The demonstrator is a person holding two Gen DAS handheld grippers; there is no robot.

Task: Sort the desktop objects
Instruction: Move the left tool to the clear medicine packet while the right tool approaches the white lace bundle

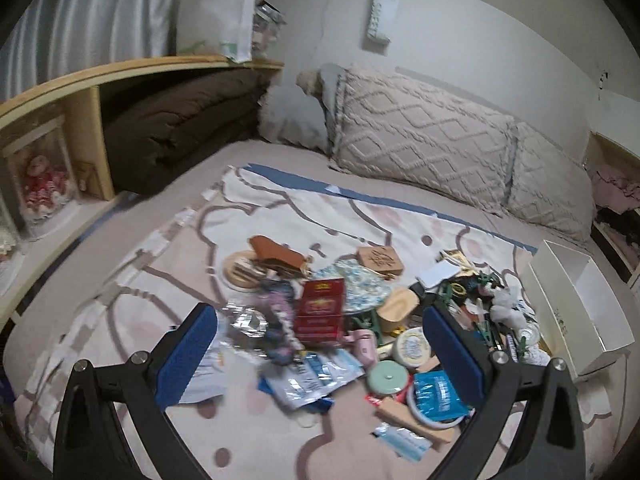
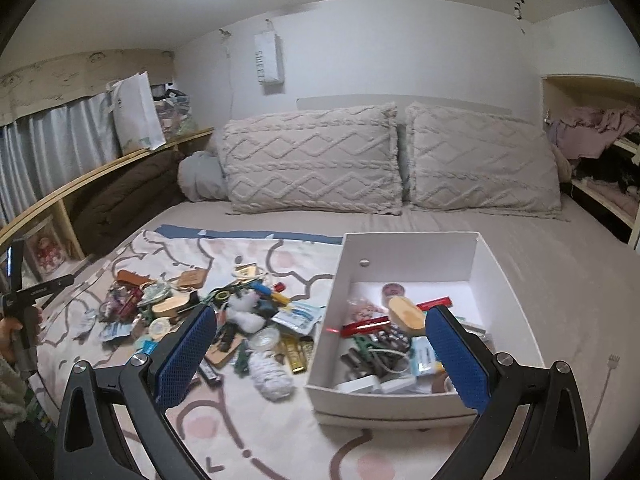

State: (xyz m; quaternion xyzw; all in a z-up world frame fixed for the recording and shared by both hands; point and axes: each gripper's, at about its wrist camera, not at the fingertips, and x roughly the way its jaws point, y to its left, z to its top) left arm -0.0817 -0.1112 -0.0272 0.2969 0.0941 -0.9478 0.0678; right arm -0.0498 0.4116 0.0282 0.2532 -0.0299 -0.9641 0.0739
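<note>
The clutter I am sorting sits in a loose pile on a patterned blanket spread over the bed, and through my left wrist camera I can pick out a red carton near the middle of it, a brown leather pouch lying over a round wooden disc at the far left edge, a small wooden block with a dark stamp at the back, a mint green round lid and a blue foil sachet close to me. The white box stands on the bed just to the right of the pile; from the right wrist view it already holds a red pen, a tan oval wooden piece resting over it, and a jumble of smaller items I cannot identify. My left gripper hovers above the near side of the pile with its blue pads spread wide and nothing between them. My right gripper is likewise wide apart and empty, straddling the box's near left corner. A fluffy white toy lies in the pile near the box. At the far left of the right view a hand grips the other tool's handle. Two textured beige pillows lean against the wall behind everything.
</note>
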